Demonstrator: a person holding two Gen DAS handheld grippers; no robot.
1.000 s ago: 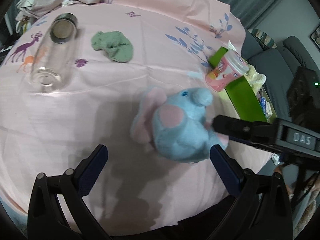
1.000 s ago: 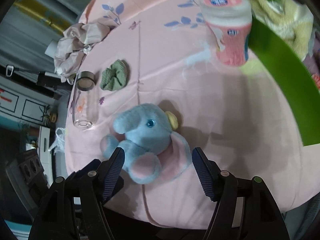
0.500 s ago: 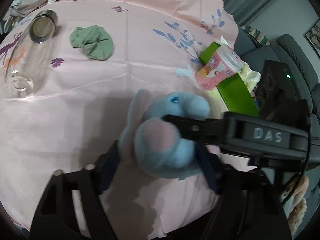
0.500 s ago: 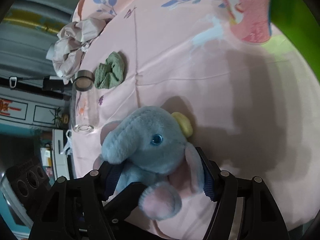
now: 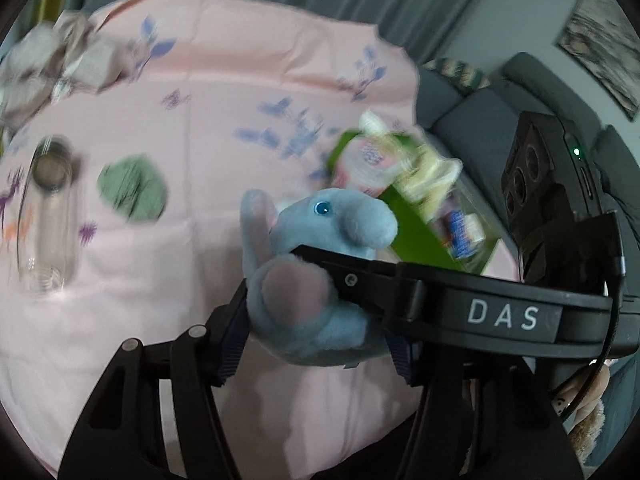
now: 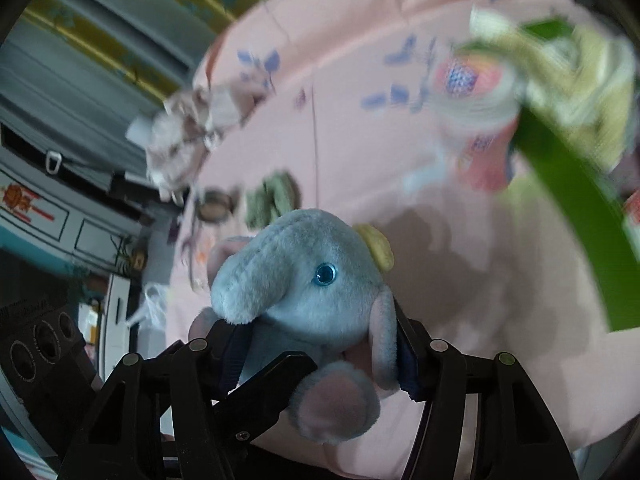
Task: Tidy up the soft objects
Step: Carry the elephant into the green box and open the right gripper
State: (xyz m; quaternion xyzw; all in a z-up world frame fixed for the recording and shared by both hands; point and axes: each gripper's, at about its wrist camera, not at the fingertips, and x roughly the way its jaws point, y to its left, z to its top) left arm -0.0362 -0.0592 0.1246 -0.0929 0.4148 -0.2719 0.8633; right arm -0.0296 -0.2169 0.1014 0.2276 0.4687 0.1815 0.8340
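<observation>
Elephant (image 5: 316,280) now clamped by both tongs: left tongs (image 5: 312,344) and right tongs (image 6: 320,356) closing further, pads pressed into plush. Elephant lifted off bench (image 5: 200,80), where it lay a second ago. Green bin (image 5: 424,240) seen right, far side; transfer there judged next.

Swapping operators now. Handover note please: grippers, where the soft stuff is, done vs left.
Left gripper: jaws closing on the blue plush elephant.
Right gripper: also closing on it, from the other side.
Elephant is gripped by both, near the green bin, which already holds a yellow cloth.
Left: bin the elephant, then the green cloth and the crumpled beige fabric on the pink tablecloth.
</observation>
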